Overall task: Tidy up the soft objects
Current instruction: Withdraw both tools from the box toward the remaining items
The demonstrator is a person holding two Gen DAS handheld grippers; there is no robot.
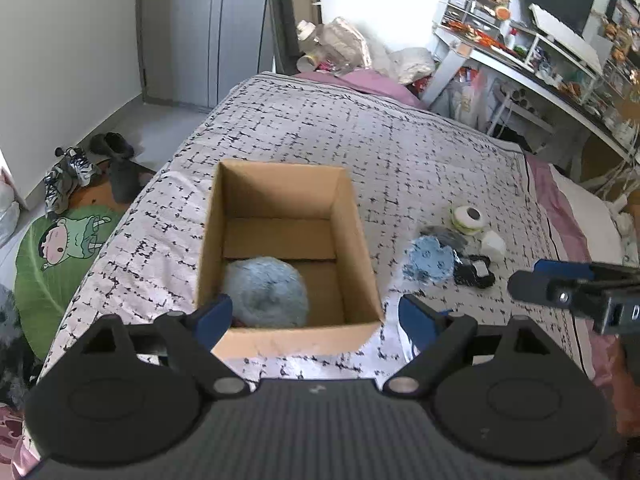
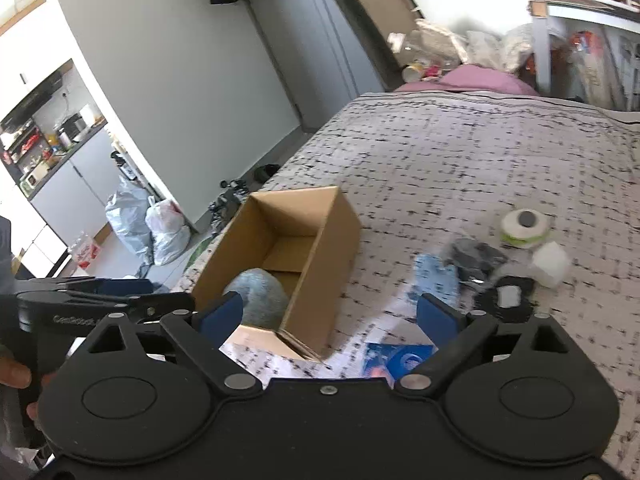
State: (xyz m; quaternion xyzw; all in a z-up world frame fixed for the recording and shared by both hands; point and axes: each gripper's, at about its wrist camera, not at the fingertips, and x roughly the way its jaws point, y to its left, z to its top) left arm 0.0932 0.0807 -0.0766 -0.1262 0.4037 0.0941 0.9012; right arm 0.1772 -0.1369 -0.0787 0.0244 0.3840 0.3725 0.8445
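Note:
An open cardboard box stands on the bed with a fluffy grey-blue soft thing inside; the box and the soft thing also show in the right wrist view. To its right lie a light blue cloth, a dark grey item, a black item, a white block and a white-green roll. My left gripper is open and empty over the box's near edge. My right gripper is open and empty, above the bed right of the box.
The bed has a checked cover. A blue flat packet lies under my right gripper. Shoes and a green mat are on the floor at left. A cluttered desk stands at right. Bags sit by the door.

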